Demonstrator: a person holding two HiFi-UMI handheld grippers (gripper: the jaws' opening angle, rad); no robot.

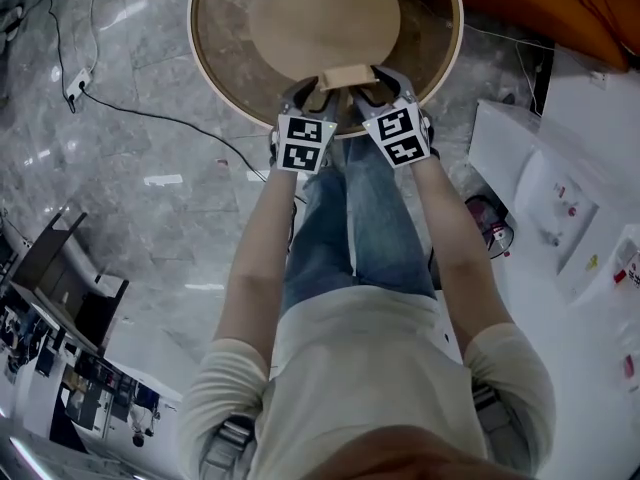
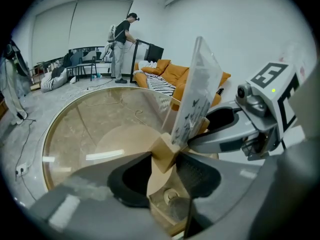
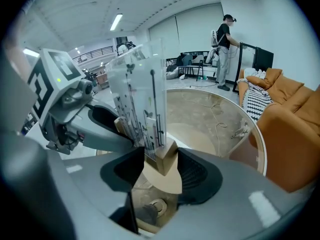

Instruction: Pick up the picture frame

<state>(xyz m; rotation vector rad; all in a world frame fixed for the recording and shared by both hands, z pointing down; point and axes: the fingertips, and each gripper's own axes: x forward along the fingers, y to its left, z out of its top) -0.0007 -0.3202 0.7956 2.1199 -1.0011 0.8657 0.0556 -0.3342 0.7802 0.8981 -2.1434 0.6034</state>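
Grey left gripper (image 2: 167,166): jaws pinched on one end of the picture frame's (image 2: 197,99) wooden base (image 2: 165,151), a pad against each side of the block, as I read it from the left gripper view.

Grey right gripper (image 3: 161,166): jaws clamped likewise on the opposite end of the same base, with the block wedged between the pads. Each gripper shows in the other's camera, facing it across the frame.

Picture frame: a clear panel (image 3: 140,94) printed with dark stems and small butterflies stands upright in the pale wooden base. It is held between both grippers at the near edge of the table (image 1: 215,68). I cannot settle from here whether the base is clear of the glass or just touching it.

Table: round, with a glass top inside a wooden rim (image 2: 47,139). A round wooden disc (image 1: 320,18) shows beneath the glass.

Surroundings:
- grey marble floor (image 1: 130,198) with a black cable (image 1: 170,120) trailing across it
- orange sofa (image 3: 295,129) just beside the table
- a person (image 3: 225,49) standing at a desk well beyond it
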